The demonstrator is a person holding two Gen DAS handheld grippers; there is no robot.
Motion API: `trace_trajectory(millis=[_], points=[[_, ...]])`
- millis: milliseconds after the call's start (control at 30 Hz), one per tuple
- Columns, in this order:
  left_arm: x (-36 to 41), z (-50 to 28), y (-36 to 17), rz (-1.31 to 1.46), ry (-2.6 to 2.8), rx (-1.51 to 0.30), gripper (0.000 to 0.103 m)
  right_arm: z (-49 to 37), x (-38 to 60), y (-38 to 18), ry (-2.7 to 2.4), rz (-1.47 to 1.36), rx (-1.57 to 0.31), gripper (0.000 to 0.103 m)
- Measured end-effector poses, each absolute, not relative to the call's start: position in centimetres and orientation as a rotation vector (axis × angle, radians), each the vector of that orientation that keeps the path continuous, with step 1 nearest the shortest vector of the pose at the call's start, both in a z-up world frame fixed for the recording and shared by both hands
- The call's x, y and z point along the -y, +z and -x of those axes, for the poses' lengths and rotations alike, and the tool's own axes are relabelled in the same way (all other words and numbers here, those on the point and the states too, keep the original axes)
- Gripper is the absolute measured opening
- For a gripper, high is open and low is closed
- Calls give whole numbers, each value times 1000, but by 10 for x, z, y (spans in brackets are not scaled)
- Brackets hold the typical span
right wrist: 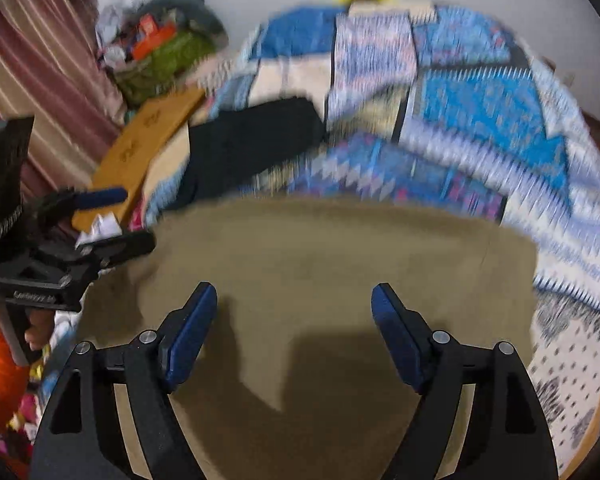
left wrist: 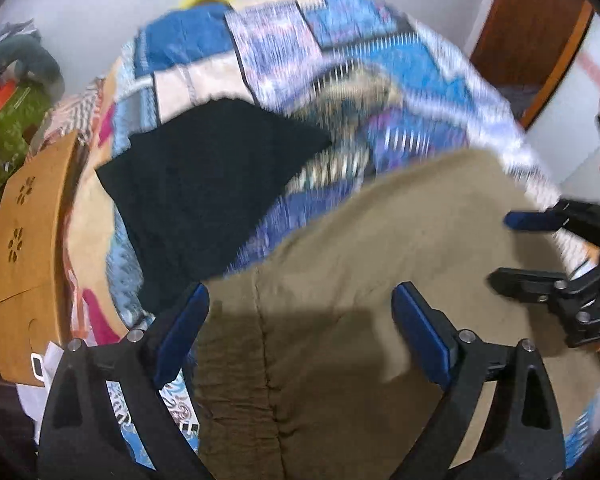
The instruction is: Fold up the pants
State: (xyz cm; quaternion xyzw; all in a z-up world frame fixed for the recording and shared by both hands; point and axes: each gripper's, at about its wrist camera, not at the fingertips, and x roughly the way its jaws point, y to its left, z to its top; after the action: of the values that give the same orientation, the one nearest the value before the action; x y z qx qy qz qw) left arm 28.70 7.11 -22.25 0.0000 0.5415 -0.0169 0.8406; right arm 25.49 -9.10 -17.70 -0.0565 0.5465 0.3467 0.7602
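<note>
Here, your left gripper [left wrist: 300, 320] and right gripper [right wrist: 294, 320] both hover with fingers spread wide, holding nothing, directly above the khaki pants [left wrist: 360, 280] lying on the patchwork bedspread [right wrist: 480, 120]. The blur hides the pants' long axis; neither hand looks nearer.

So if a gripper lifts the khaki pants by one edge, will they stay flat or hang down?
The khaki pants would probably droop: they are soft cloth, creased along a seam. Probably light. The patterned bedspread beneath may drag with them.
</note>
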Motion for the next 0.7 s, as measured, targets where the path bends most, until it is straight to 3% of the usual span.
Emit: trace_trajectory(millis=[267, 700], points=[[-81, -263, -232, 76, -38, -1146, 95, -226, 121, -181, 704, 161, -1164, 80], [-72, -205, -214, -48, 28, -1062, 95, -179, 167, -170, 618, 131, -1134, 80]])
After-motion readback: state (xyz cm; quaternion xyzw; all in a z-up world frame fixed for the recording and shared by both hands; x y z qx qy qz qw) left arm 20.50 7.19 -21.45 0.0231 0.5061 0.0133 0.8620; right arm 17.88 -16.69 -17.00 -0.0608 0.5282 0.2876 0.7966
